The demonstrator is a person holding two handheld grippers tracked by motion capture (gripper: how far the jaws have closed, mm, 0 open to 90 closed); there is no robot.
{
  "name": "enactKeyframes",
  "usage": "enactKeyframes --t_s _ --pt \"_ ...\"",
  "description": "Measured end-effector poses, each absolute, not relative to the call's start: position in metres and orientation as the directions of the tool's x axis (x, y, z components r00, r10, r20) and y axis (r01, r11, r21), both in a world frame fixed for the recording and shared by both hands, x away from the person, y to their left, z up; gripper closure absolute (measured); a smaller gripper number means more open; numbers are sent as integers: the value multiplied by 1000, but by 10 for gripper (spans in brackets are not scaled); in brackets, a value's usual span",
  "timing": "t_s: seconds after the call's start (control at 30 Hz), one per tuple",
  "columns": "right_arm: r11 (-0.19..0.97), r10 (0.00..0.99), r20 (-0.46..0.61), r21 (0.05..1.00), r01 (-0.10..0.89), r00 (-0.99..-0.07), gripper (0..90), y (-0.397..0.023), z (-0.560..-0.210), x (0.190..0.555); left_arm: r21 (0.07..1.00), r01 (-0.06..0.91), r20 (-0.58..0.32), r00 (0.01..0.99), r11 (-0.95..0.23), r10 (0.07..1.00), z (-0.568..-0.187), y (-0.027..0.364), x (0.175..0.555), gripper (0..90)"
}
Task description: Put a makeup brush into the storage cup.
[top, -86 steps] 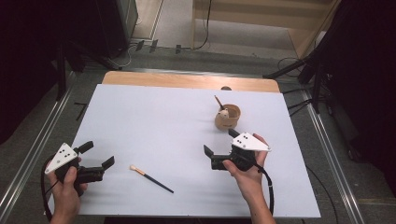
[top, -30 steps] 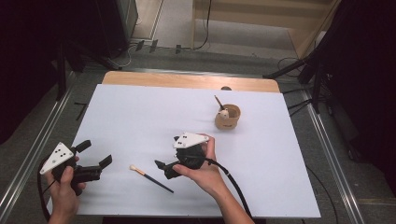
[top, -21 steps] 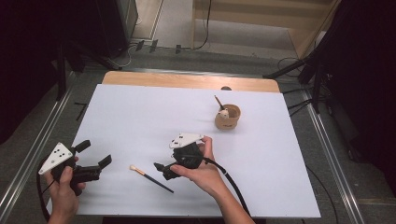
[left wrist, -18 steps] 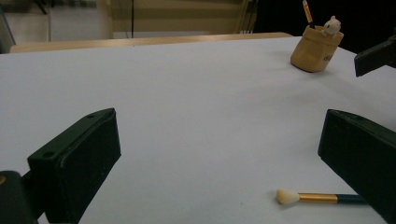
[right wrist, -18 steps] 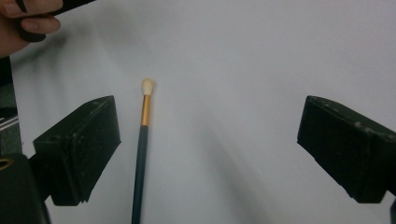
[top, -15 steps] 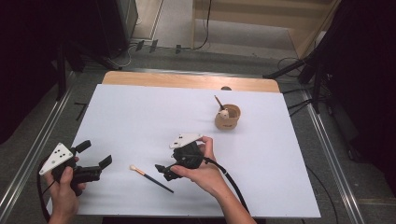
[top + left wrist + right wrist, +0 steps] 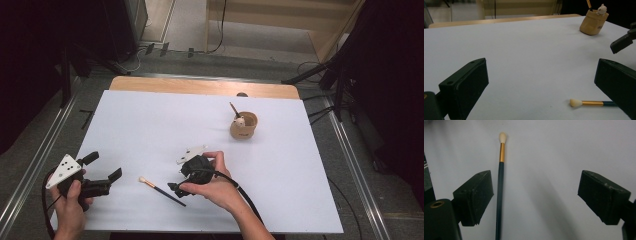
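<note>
Closing in on the pick-up: right hand-held gripper (image 7: 176,188) hangs low over the slim dark-handled brush with gold ferrule and pale tip (image 7: 161,189), which lies flat on the white-covered table (image 7: 150,125), near its front edge.
Right hand-held gripper state: jaws spread, having just been narrowing; the brush handle (image 7: 499,195) runs between them, just beside the left jaw in the right gripper view, not pinched.
Left hand-held gripper (image 7: 107,172) state: released, jaws wide apart, grasping nothing; parked at the front left of the table, the brush tip (image 7: 575,102) ahead of it.
Likely destination: tan round pot with a small bear figure (image 7: 243,125), well apart at the back right, one stick already upright in it.
Step judged: grasp in progress, lift not begun.
Next move calls for: centring the handle, finishing the closure, then lifting without rolling the brush.
</note>
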State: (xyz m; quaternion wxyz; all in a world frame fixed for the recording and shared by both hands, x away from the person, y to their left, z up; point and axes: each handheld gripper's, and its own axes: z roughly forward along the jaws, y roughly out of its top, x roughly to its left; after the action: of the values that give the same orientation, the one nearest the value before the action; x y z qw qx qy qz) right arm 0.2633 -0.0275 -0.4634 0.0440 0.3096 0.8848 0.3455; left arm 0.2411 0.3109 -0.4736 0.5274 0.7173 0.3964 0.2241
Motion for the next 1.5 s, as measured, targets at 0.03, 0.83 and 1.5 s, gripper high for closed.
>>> enactKeyframes --t_s 0.03,0.83,1.5 --pt "576 576 137 632 519 -806 140 -26 -464 264 933 335 -97 584 -130 806 -473 311 241 0" --pt "679 591 116 464 569 -799 221 1 -469 271 935 324 -78 584 -144 808 -473 313 243 0" --pt "714 588 178 344 610 -789 476 20 -470 271 933 319 -59 588 -165 807 -472 311 243 0"
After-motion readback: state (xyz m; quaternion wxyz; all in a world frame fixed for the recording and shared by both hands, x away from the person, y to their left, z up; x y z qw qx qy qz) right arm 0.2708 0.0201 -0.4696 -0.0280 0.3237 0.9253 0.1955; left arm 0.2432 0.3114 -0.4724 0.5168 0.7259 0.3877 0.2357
